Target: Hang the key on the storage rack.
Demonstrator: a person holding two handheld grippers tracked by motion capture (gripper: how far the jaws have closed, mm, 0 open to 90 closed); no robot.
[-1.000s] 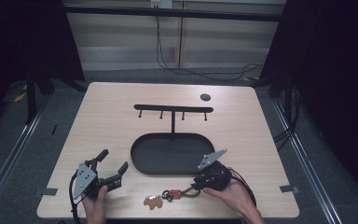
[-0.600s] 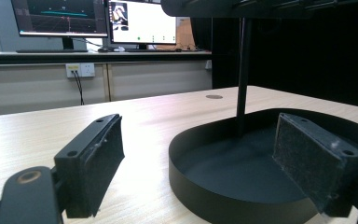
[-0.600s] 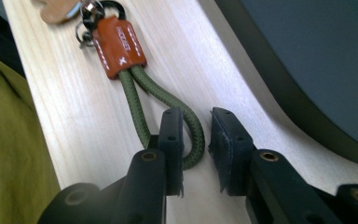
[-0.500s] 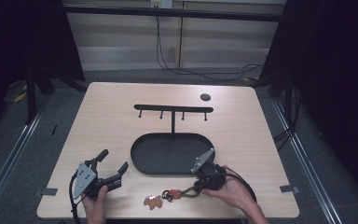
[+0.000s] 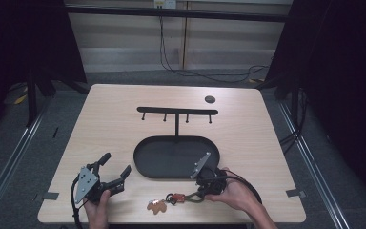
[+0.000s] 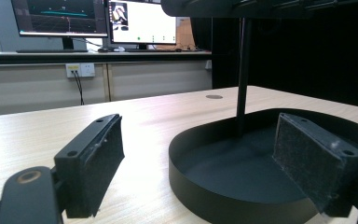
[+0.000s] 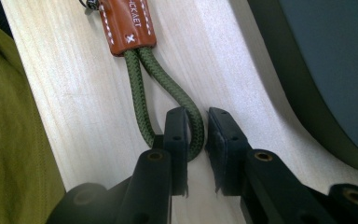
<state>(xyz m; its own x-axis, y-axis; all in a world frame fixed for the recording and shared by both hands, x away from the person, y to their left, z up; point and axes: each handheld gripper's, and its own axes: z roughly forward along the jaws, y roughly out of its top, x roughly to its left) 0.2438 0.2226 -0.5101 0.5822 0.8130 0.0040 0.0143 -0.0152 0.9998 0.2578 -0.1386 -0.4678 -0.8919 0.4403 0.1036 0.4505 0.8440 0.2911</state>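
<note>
Keychain (image 5: 171, 200) lies flat at tabletop (image 5: 267, 143) near edge. Right gripper (image 7: 196, 128) nearly closed around its green cord loop (image 7: 193, 119); left gripper (image 5: 116, 171) apart, idle. Hook rack (image 5: 177, 111) empty; hanging probably remains.

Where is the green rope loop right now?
The green rope loop lies on the table near the front edge, right of middle in the high view, just in front of the black oval tray, its end between the right tool's jaws.
</note>
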